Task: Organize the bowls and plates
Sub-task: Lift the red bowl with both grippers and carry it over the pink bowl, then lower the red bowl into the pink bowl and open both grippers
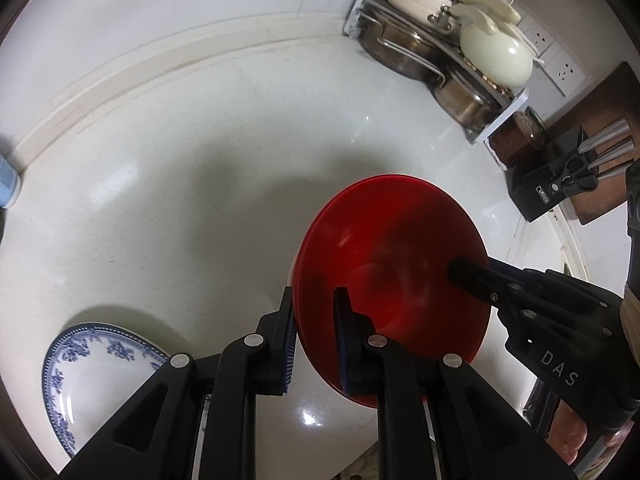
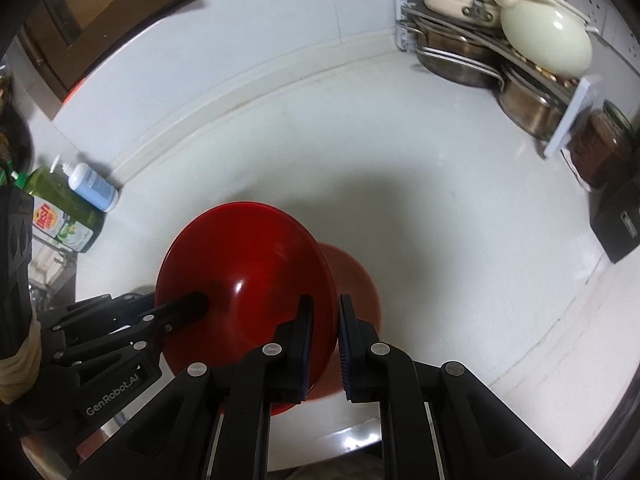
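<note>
A red bowl (image 1: 392, 248) hangs tilted just above the white counter (image 1: 180, 184), held from two sides. My left gripper (image 1: 316, 340) is shut on its near-left rim, one pad inside and one outside. My right gripper (image 2: 326, 340) is shut on the opposite rim of the red bowl (image 2: 248, 252). In each view one black finger of the other gripper reaches into the bowl: the right one's fingers (image 1: 472, 274) and the left one's fingers (image 2: 188, 306). A blue-and-white patterned plate (image 1: 100, 368) lies on the counter at the lower left of the left wrist view.
A white rack (image 1: 436, 60) with steel pans and a cream pot (image 1: 496, 56) fills the back right corner. Beside it stand a dark jar (image 1: 520, 136) and a black knife block (image 1: 560, 184). Dish soap (image 2: 64, 212) and a blue bottle (image 2: 92, 188) stand at the left.
</note>
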The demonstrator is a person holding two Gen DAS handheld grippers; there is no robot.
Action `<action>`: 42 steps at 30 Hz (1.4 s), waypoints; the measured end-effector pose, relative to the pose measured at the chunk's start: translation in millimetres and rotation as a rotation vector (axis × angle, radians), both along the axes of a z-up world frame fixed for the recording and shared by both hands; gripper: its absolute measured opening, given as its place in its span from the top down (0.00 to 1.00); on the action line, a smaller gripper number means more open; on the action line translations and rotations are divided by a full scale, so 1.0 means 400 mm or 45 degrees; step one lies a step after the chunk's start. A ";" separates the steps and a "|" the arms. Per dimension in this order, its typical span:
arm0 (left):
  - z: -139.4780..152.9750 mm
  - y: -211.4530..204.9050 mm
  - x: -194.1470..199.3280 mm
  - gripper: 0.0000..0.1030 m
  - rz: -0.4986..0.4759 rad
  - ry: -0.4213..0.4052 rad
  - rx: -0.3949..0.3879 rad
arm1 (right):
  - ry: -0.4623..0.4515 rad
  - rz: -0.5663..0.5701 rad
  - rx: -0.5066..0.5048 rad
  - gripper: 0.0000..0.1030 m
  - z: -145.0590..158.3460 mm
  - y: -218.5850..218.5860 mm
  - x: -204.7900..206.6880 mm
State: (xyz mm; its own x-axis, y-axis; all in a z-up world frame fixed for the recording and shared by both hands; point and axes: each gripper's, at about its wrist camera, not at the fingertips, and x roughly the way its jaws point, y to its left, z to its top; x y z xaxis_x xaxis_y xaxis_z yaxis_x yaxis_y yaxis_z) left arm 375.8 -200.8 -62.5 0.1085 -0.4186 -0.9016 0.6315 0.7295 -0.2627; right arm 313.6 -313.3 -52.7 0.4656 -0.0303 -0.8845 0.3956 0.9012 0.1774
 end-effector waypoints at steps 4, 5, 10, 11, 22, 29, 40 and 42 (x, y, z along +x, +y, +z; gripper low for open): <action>-0.019 -0.015 -0.008 0.83 -0.008 0.014 0.024 | 0.021 -0.015 0.013 0.87 -0.023 -0.011 -0.011; -0.024 -0.019 -0.010 0.83 -0.009 0.014 0.030 | 0.024 -0.020 0.020 0.87 -0.029 -0.017 -0.013; -0.048 -0.034 -0.015 0.83 -0.015 0.018 0.064 | 0.043 -0.025 0.044 0.87 -0.057 -0.030 -0.016; -0.051 -0.035 -0.015 0.83 -0.014 0.016 0.070 | 0.045 -0.027 0.053 0.87 -0.064 -0.034 -0.017; -0.075 -0.061 -0.013 0.74 -0.020 0.034 0.078 | 0.064 -0.009 0.055 0.86 -0.097 -0.046 -0.011; -0.067 -0.061 -0.010 0.63 -0.029 0.032 0.045 | 0.071 -0.005 0.044 0.86 -0.099 -0.043 -0.009; -0.012 -0.032 -0.032 0.47 -0.015 -0.107 0.012 | 0.026 -0.008 0.007 0.69 -0.069 -0.046 -0.031; 0.000 -0.025 -0.036 0.44 -0.011 -0.131 0.004 | 0.014 -0.009 0.004 0.69 -0.060 -0.042 -0.036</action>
State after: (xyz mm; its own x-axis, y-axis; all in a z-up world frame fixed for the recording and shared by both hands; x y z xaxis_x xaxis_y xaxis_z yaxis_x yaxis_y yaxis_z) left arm 361.5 -210.8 -62.3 0.1972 -0.4171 -0.8872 0.6613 0.7247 -0.1937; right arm 299.3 -330.2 -76.8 0.4553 -0.0309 -0.8898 0.4037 0.8979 0.1754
